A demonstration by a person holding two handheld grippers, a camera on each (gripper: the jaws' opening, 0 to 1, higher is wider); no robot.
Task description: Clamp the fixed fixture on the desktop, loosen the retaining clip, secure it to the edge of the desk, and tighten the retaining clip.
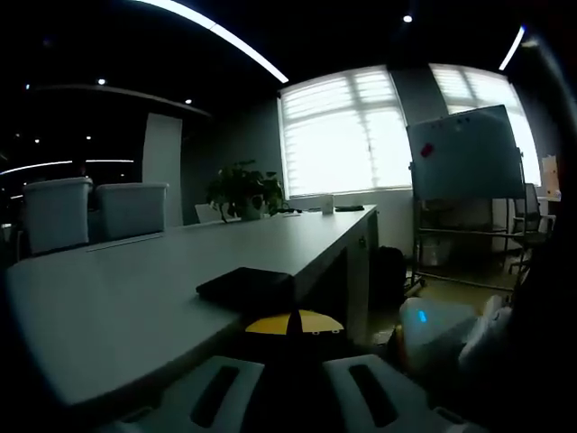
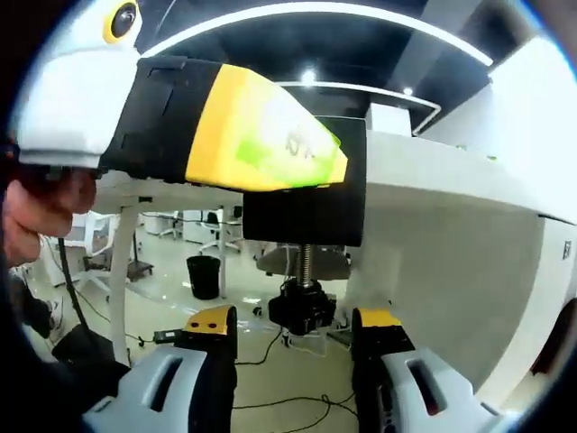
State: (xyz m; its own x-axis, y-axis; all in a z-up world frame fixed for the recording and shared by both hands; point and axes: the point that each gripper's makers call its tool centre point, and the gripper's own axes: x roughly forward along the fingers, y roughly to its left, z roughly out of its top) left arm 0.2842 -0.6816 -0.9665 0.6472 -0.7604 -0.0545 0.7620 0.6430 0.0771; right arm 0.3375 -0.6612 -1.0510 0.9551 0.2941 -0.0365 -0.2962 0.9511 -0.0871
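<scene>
A black clamp fixture point(image 2: 305, 194) sits on the edge of the white desk point(image 2: 451, 180). Its flat top plate point(image 1: 245, 287) lies on the desk top point(image 1: 135, 298). My left gripper point(image 1: 293, 323) has its yellow tips together at the plate's near end, and the left gripper point(image 2: 261, 135) reaches in from the left, shut on the fixture's body. Below the desk a threaded screw point(image 2: 306, 262) ends in a black knob point(image 2: 302, 311). My right gripper point(image 2: 296, 320) is open, its yellow-tipped jaws standing on either side of the knob with small gaps.
A potted plant point(image 1: 243, 189) and two pale chair backs point(image 1: 95, 212) stand along the desk's far side. A whiteboard on a stand point(image 1: 464, 153) is at the right. A hand point(image 2: 41, 212) holds the left gripper. A black bin point(image 2: 204, 275) and cables point(image 2: 270, 347) are on the floor.
</scene>
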